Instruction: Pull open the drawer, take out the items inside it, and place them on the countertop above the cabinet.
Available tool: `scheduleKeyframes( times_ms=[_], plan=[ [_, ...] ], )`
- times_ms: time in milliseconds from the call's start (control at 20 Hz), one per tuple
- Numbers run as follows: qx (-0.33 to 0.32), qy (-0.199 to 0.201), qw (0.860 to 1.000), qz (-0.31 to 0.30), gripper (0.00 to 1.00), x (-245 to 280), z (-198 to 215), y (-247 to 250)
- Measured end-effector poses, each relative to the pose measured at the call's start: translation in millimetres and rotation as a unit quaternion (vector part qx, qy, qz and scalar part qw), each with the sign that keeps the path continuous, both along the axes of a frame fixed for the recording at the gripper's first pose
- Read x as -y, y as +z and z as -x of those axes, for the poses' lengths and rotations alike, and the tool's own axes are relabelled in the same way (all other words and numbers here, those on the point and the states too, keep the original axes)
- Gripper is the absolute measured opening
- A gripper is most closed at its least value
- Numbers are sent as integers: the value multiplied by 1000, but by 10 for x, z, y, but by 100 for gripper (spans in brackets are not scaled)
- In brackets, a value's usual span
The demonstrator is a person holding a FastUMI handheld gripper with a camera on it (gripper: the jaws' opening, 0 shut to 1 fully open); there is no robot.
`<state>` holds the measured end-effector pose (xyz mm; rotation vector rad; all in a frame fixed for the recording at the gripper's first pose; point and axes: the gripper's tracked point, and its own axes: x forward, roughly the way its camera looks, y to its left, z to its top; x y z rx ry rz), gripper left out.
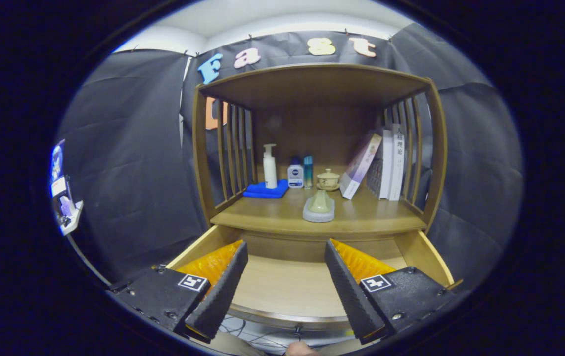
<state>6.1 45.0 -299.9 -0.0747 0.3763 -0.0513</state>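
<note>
The wooden drawer point(413, 249) stands pulled out below the countertop point(272, 215), and its bare bottom panel shows between my fingers. My gripper point(285, 254) hovers open over the drawer with nothing between its fingers. On the countertop, just beyond the fingers, a pale green cone-shaped item rests on a grey round pad point(319, 207). I see no loose item on the visible part of the drawer floor; the fingers hide its side parts.
At the back of the countertop stand a white pump bottle point(269, 168) on a blue cloth point(264, 190), two small bottles point(296, 174), a lidded cup point(328, 180) and leaning books point(381, 165). Slatted side walls and a top shelf point(312, 81) enclose the space.
</note>
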Motion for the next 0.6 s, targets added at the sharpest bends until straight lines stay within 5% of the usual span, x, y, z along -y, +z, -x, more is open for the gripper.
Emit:
scheduleKeyframes(
  times_ms=[600],
  plan=[
    [15, -47, 998, 44, 99, 232, 609, -711]
  ],
)
